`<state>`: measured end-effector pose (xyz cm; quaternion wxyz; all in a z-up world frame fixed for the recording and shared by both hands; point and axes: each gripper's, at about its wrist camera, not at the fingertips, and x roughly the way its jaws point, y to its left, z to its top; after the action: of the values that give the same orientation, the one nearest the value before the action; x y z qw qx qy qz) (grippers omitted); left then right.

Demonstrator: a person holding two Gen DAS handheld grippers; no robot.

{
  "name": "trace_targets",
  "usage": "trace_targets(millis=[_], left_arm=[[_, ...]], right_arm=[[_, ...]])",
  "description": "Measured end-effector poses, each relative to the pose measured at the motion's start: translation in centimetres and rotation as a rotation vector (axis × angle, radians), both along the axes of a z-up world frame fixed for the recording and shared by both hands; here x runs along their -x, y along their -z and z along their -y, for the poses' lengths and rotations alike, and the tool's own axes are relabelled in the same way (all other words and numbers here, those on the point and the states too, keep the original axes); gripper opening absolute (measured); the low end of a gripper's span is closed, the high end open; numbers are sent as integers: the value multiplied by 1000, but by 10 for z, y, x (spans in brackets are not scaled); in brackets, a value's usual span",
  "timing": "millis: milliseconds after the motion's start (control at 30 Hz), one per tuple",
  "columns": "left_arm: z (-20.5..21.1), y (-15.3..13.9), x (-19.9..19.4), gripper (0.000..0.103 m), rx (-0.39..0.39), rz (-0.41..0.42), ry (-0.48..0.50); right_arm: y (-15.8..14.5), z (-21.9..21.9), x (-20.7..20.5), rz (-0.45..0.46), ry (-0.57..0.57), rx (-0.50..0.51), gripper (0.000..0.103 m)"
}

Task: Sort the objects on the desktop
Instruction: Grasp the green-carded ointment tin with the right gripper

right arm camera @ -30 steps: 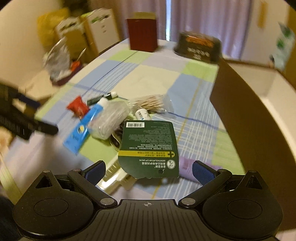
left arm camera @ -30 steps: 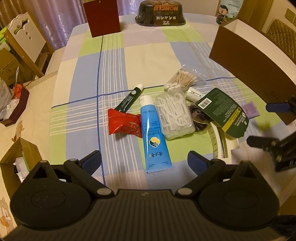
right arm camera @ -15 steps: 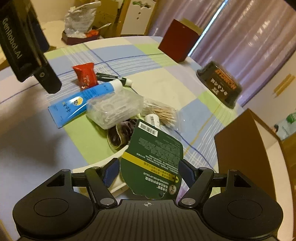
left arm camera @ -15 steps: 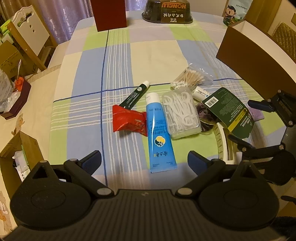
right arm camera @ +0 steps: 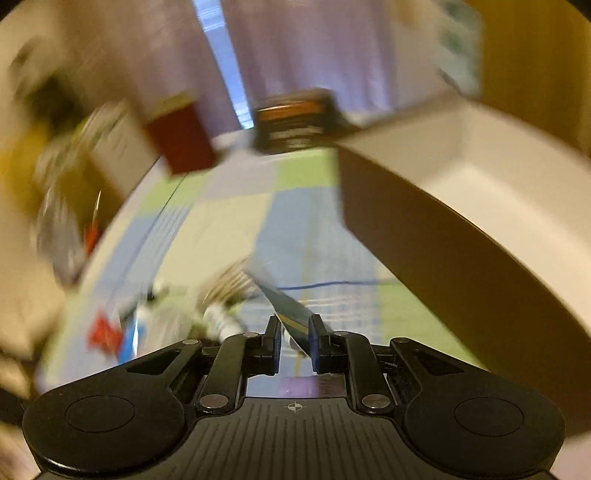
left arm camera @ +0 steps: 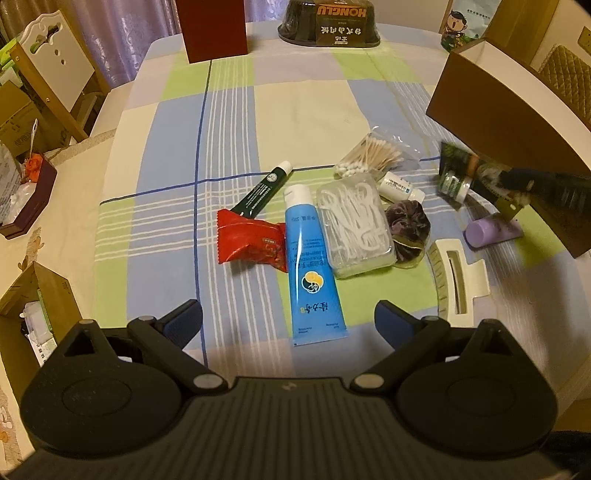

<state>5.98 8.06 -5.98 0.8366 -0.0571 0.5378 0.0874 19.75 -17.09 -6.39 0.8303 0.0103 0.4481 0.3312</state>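
Left wrist view: the left gripper (left arm camera: 288, 315) hovers above the near edge of the tabletop (left arm camera: 258, 110), its two blue-padded fingers spread wide with nothing between them. Directly ahead lies a blue tube (left arm camera: 310, 266), cap pointing away; a red snack packet (left arm camera: 251, 245) touches its left side, and a dark green tube (left arm camera: 263, 189) lies diagonally beyond the packet. To the right of the blue tube, a clear box of floss picks (left arm camera: 354, 229) rests against a dark scrunchie (left arm camera: 408, 227). Beyond these are a bag of cotton swabs (left arm camera: 373, 157) and a small white bottle (left arm camera: 400, 186). A white hair clip (left arm camera: 456, 282) lies at the near right, and a purple cylinder (left arm camera: 493, 230) lies beside the brown-walled box (left arm camera: 491, 107) at the right edge. The right gripper (left arm camera: 480, 173), blurred, is above the tabletop in front of the box wall, carrying a green card package (left arm camera: 452, 173). A dark red box (left arm camera: 216, 27) and a black container (left arm camera: 330, 18) stand at the far end. Right wrist view (heavily motion-blurred): the right gripper (right arm camera: 294, 341) has its fingers drawn nearly together, clamped on the edge of the green card package (right arm camera: 286, 306), which juts forward and to the left. The brown-walled box (right arm camera: 424, 236), white inside, fills the right side; the tabletop (right arm camera: 288, 206) and its clutter lie blurred to the left.
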Motion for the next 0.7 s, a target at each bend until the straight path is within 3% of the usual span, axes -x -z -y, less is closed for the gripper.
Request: trace_targets(millis=[100,267,533,700], left_arm=[[1,0,-1,98,0,0,3],[1,2,-4,98,0,-3,2],[9,3,-10,98,5,-5,28],[14,3,-13,98,3,-5,49]], right_arm=[[-1,24,-21,-102,126,-51,15],[5,50,-34,-183,214,-69,15],[19,90,-35,-358,364,-264,15],[29,121,-19,-516,452,-385,15]])
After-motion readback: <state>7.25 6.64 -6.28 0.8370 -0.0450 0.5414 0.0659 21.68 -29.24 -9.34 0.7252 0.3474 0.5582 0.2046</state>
